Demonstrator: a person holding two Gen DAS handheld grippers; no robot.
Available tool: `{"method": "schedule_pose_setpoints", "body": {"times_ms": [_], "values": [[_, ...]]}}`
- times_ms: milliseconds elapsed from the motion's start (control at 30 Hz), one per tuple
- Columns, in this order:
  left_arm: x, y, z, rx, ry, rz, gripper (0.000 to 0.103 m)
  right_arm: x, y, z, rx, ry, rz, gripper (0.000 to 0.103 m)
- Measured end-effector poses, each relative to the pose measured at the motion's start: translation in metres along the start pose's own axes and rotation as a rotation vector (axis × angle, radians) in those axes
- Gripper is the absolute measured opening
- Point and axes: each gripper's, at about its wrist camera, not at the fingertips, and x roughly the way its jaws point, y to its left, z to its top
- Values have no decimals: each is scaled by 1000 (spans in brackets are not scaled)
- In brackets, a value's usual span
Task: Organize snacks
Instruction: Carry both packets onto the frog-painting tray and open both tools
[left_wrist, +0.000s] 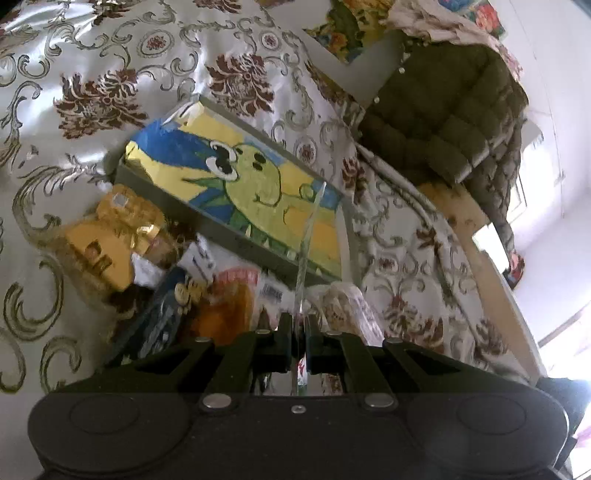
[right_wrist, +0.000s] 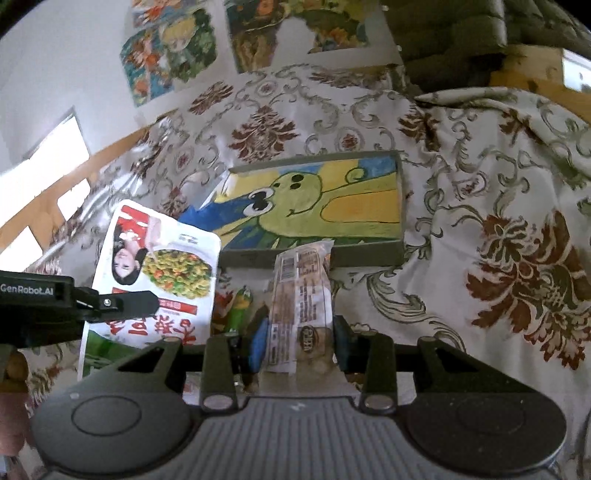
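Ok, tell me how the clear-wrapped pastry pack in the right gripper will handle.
The pastry pack, gripped by the right gripper at its near end, probably droops: thin crinkly film. Glossy wrap may slip. Contents look soft, so likely crushable.

Tablecloth (right_wrist: 461, 155): satiny woven cloth, glossy, creased.
Snack pouch (right_wrist: 162, 258): glossy printed plastic film.
Clear wrapper (right_wrist: 299, 291): shiny, crinkled plastic.
Box (right_wrist: 314, 254): matt card walls, painted base.
Jacket (left_wrist: 443, 122): matt quilted fabric.
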Motion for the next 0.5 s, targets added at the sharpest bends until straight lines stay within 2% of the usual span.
{"method": "schedule_pose_setpoints", "body": {"times_ms": [133, 267, 500], "values": [[13, -5, 19, 21, -17, -8, 6, 6, -7, 9, 48, -27, 21, 41], [31, -4, 38, 1, -49, -36, 6, 15, -14, 18, 94, -47, 41, 41], [71, 6, 76, -31, -135, -69, 6, 41, -27, 46, 190, -109, 61, 41]]}}
